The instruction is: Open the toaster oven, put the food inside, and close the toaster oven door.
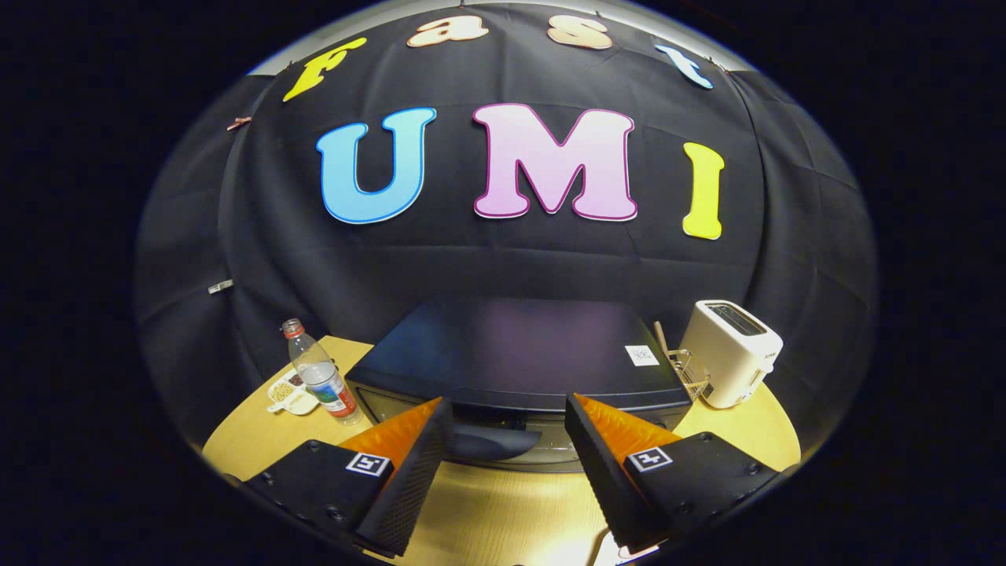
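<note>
So the wooden table [503,519] takes up the bottom, and sitting on it dead ahead is the black toaster oven [515,350], door shut, with its handle [491,442] right between the spread fingertips. The gripper [508,409] is wide open, holding nothing, fingers apart either side of that handle. Off to the right there's a white toaster [735,351]. Left of the oven stands a plastic bottle [321,373], and just beside it a small white dish of food [288,395].

Plastic bottle [321,379], white toaster [734,352], wire rack [687,369], wooden table [503,511]
</note>
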Motion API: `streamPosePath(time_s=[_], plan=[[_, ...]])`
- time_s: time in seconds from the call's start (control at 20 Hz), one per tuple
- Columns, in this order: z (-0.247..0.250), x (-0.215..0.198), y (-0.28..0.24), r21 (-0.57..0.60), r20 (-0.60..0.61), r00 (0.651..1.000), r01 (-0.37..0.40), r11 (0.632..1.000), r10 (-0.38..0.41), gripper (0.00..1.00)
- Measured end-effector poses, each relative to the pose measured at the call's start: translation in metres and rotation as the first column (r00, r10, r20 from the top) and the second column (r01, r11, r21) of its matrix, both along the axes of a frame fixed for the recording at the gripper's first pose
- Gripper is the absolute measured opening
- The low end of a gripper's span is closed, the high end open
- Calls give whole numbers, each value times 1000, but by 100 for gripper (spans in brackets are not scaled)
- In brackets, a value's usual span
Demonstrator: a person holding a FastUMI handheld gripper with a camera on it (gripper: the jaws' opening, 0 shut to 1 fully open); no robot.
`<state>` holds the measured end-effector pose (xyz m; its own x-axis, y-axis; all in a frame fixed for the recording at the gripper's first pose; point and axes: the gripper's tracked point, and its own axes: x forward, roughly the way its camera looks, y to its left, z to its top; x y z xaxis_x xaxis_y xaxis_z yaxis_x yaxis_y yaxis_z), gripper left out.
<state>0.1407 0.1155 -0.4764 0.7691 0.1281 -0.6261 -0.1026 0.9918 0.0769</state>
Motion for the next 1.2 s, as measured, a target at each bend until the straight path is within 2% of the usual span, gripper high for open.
streamPosePath(time_s=[0.35,0.55,0.65,0.75,0.8,0.95,1.2], plan=[[-26,16,13,-29,-16,1000,17,999,-17,94],[-28,7,13,-126,13,1000,-18,992,20,97],[-30,-2,18,-102,9,1000,1,995,0,98],[-33,-7,16,-80,-2,1000,28,996,-29,93],[-33,-10,17,-81,-10,1000,22,996,-23,93],[-31,-31,18,-87,-33,999,-20,996,17,93],[-49,-89,14,-96,-142,988,-73,993,58,93]])
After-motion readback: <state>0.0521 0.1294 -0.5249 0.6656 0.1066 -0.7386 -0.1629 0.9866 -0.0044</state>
